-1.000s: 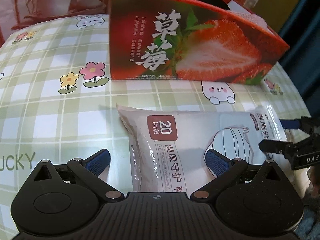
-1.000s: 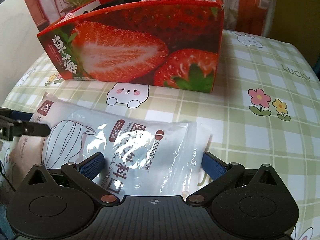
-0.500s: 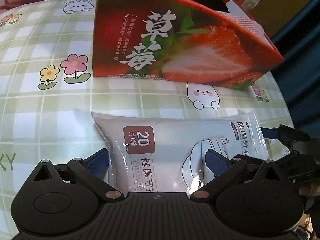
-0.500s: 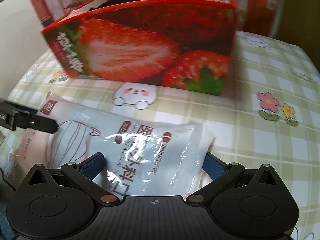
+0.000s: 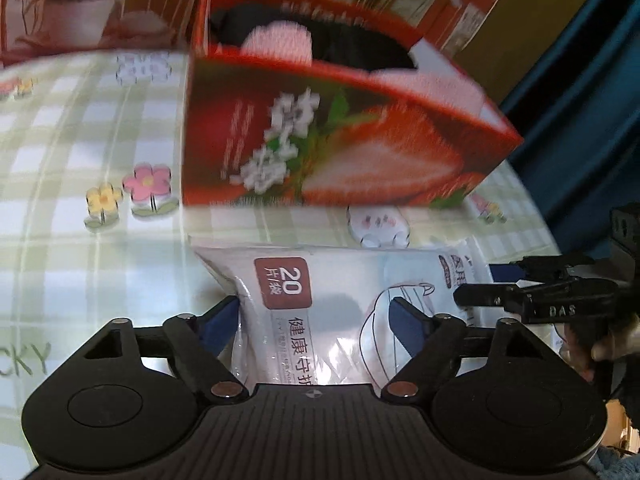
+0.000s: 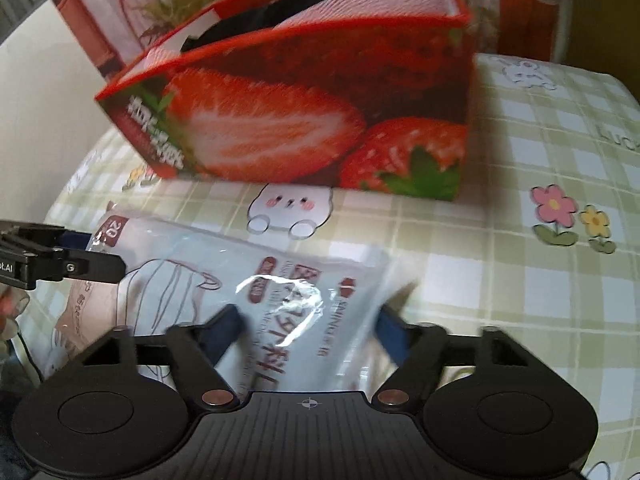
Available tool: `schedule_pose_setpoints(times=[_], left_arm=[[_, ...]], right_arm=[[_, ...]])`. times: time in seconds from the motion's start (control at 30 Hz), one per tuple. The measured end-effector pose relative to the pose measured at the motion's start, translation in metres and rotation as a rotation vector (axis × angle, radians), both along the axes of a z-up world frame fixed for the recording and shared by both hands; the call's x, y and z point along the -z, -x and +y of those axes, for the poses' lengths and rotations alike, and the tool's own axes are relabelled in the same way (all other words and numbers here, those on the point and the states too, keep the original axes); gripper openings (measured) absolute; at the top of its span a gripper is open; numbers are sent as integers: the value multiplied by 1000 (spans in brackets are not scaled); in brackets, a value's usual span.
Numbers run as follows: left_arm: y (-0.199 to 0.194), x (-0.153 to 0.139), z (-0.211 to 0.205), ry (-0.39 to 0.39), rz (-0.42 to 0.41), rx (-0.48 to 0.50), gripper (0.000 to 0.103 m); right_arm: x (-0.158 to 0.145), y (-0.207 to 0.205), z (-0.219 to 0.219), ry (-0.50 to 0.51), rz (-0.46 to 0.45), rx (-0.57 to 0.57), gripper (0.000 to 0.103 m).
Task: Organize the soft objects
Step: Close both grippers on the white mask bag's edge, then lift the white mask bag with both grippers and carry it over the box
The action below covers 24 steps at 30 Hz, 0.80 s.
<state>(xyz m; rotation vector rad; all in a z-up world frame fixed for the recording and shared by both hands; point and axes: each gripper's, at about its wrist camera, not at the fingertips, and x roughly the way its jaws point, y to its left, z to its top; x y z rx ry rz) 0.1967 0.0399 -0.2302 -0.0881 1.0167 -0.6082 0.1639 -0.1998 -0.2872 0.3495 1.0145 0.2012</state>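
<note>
Here, in the left wrist view, the left gripper [image 5: 314, 318] is clamped on one end of the mask packet [image 5: 344, 304], jaws just closed in; the right gripper [image 5: 476, 286] is seen at its far end. Behind it stands the strawberry box [image 5: 320, 148] — pink and black soft items inside — on a checked tablecloth [image 5: 80, 160].

In the right wrist view, the right gripper [image 6: 310, 330] pinches the packet's other end [image 6: 304, 300], jaws likewise just closed; the box [image 6: 304, 120] stands behind.

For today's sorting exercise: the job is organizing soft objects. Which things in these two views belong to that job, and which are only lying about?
Part of the job:
- mask pack, gripped at both ends
- strawberry box, already holding soft pink and black items
- left gripper and right gripper, jaws just closing on the pack

Just lying about:
- checked tablecloth
- potted plant
</note>
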Motion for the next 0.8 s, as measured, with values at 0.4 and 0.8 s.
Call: schedule_pose_setpoints(times=[0.4, 0.8], left_arm=[[7, -63, 15, 119, -199, 6, 69], [-32, -145, -9, 158, -450, -40, 69]], right_arm=[[-70, 9, -46, -9, -245, 25, 18], [-171, -26, -49, 241, -597, -51, 16]])
